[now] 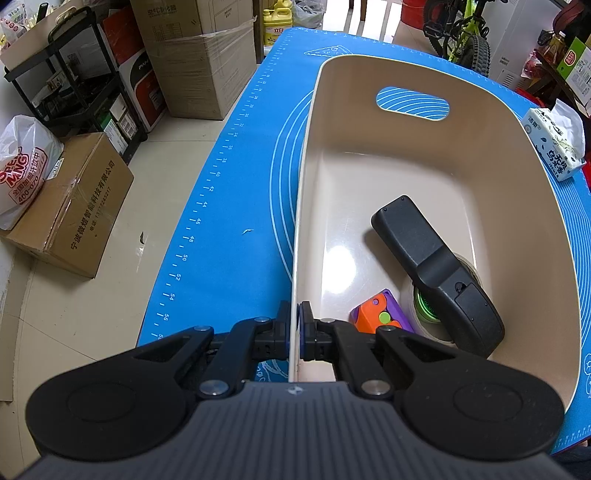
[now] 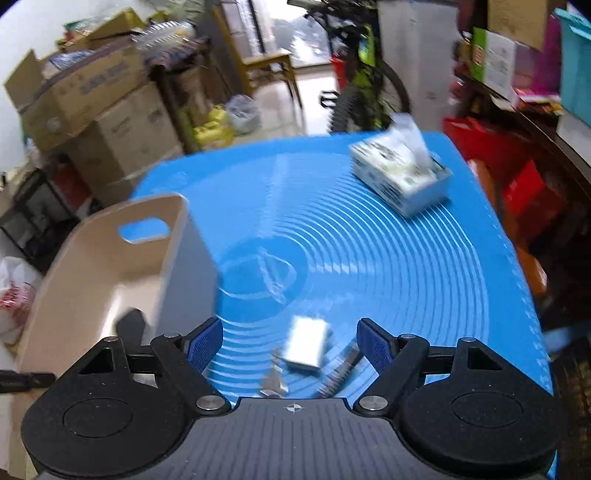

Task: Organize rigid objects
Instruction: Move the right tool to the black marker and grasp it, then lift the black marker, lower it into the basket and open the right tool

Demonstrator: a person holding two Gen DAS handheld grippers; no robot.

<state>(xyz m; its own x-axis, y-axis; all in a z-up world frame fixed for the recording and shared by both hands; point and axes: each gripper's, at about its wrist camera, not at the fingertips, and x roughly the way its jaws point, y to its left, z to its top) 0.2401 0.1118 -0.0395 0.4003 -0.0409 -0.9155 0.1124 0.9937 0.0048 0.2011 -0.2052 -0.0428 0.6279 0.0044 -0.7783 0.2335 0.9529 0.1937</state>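
Observation:
A beige plastic bin (image 1: 310, 155) stands on the blue mat (image 1: 229, 206). Inside lie a black remote-like device (image 1: 436, 269), an orange and purple toy (image 1: 380, 314) and a tape roll with a green core (image 1: 424, 306). My left gripper (image 1: 294, 328) is shut on the bin's left wall. My right gripper (image 2: 290, 343) is open and empty above the mat, over a small silver flat box (image 2: 306, 343), a dark comb-like piece (image 2: 340, 373) and a small metal item (image 2: 273, 384). The bin (image 2: 110, 266) sits to its left. The right wrist view is blurred.
A tissue pack (image 2: 399, 173) lies at the mat's far right, and it also shows in the left wrist view (image 1: 554, 144). Cardboard boxes (image 1: 70, 206), a black rack (image 1: 74, 81) and bags stand on the floor left of the table. A bicycle (image 1: 461, 33) stands behind.

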